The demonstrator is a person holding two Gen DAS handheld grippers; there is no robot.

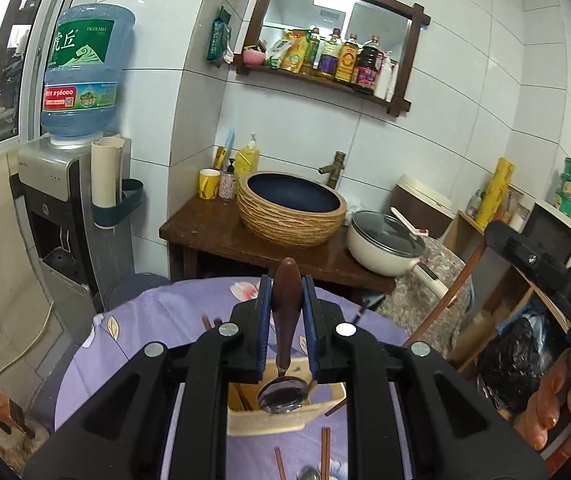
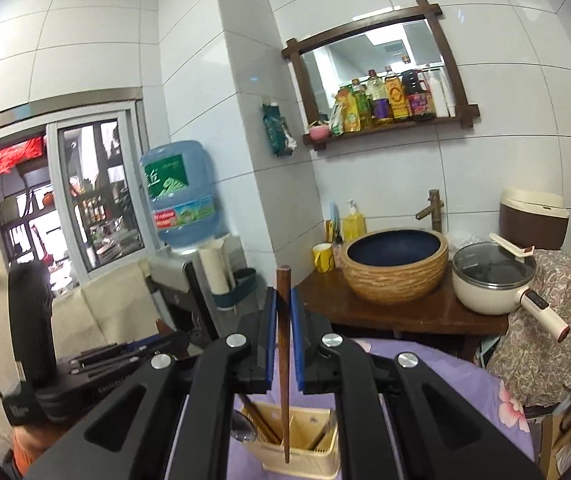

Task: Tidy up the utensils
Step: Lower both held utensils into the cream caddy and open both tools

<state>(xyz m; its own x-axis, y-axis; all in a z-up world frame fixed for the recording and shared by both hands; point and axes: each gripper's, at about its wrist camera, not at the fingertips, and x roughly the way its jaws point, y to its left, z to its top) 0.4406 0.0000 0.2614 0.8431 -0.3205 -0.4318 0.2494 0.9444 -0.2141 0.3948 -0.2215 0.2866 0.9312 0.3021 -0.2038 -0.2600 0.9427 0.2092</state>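
My left gripper (image 1: 286, 286) is shut on the brown wooden handle of a metal spoon (image 1: 285, 394). The spoon hangs bowl-down just above a cream utensil holder (image 1: 265, 420) on the purple flowered tablecloth (image 1: 145, 320). My right gripper (image 2: 283, 300) is shut on a single dark wooden chopstick (image 2: 284, 360), held upright with its tip hanging over the utensil holder (image 2: 313, 454). Several chopsticks stand in that holder's left compartment, and a spoon bowl (image 2: 241, 428) shows beside it. Loose chopsticks (image 1: 325, 452) lie on the cloth in front of the holder.
Behind the table stands a wooden counter (image 1: 213, 236) with a woven-look basin (image 1: 291, 210), a brass tap and a white lidded pot (image 1: 385, 242). A water dispenser (image 1: 69, 184) is at the left. A person's hand (image 1: 557, 404) holds the other gripper at the right edge.
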